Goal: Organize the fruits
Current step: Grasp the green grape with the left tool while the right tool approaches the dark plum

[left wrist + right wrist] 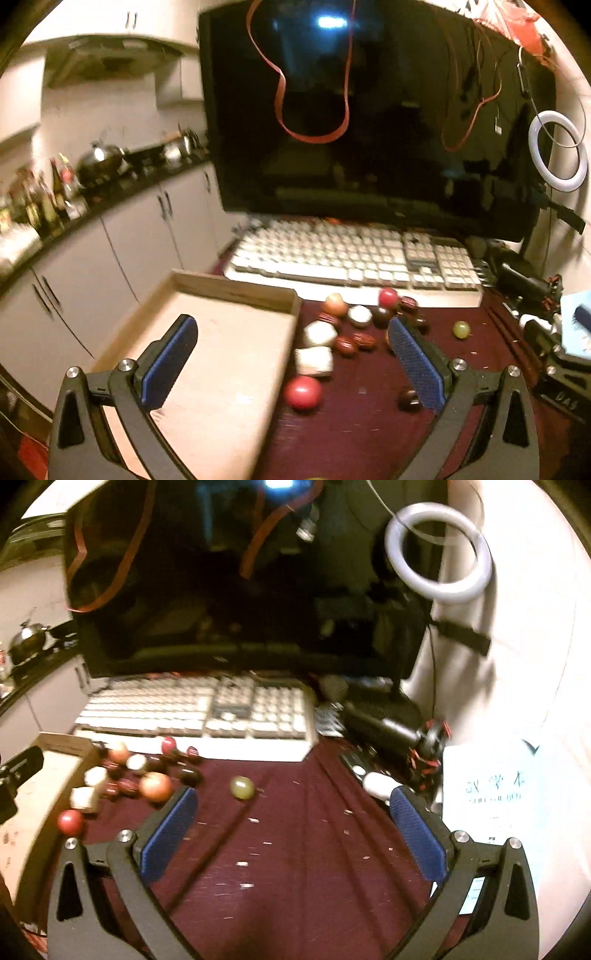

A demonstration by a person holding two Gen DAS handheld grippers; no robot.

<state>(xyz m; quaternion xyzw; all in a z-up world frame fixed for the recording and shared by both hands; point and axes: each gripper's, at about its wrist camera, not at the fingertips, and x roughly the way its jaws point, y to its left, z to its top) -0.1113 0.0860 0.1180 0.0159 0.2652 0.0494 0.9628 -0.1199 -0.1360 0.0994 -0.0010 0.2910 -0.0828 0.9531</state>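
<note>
Fruits lie loose on the dark red cloth (295, 849), none yet in the wooden tray (236, 295), so by my reading the sorting has hardly begun and nearly all of it is left. Left gripper (293, 363) is spread wide and holds nothing; its fingers straddle the tray's edge and the cloth, with a red fruit (303, 392) between and below them. Right gripper (293, 834) is likewise wide open and empty over bare cloth. Just beyond its left finger sits an orange-red fruit (156, 785), and a green grape (242, 787) lies alone ahead. Farther out, the main cluster (354, 325) of red, dark and pale pieces sits beside the tray, before the keyboard (354, 258).
</note>
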